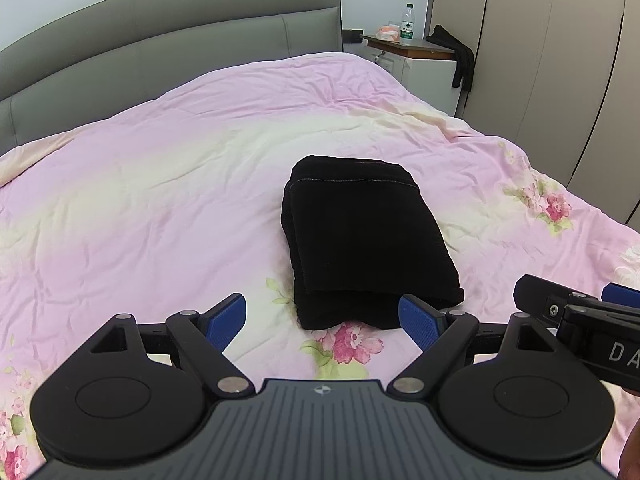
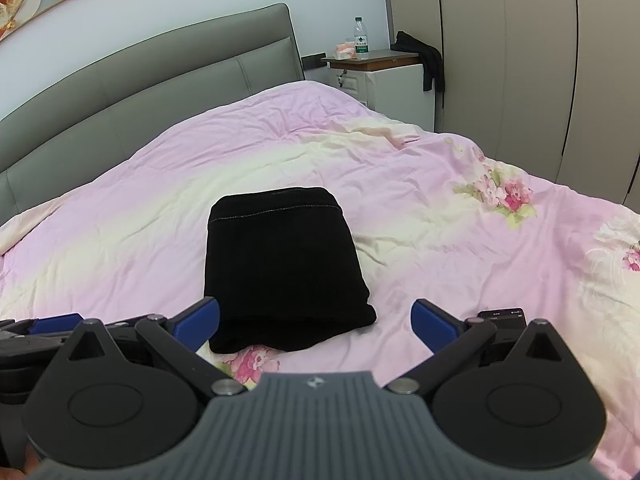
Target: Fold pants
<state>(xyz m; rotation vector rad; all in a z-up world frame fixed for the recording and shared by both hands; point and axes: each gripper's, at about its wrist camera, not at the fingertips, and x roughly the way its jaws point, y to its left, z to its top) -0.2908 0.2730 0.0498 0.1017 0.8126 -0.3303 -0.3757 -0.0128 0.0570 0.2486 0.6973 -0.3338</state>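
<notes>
The black pants (image 1: 360, 236) lie folded into a compact rectangular stack on the pink floral bedspread (image 1: 160, 200). In the right wrist view the same black pants (image 2: 280, 268) sit just ahead and left of centre. My left gripper (image 1: 324, 320) is open, hovering just short of the stack's near edge, nothing between its blue pads. My right gripper (image 2: 316, 320) is open too, held above the bedspread (image 2: 440, 220) at the near right corner of the stack. The right gripper's body (image 1: 580, 320) shows at the left wrist view's right edge; the left gripper's body (image 2: 40, 332) shows at the right wrist view's left edge.
A grey padded headboard (image 1: 160, 40) runs behind the bed. A nightstand (image 1: 412, 46) at the far right holds a water bottle (image 1: 407, 24) and a dark garment (image 1: 456, 56). Wardrobe doors (image 1: 560, 60) line the right side. A phone (image 2: 502, 316) lies on the bedspread by my right gripper.
</notes>
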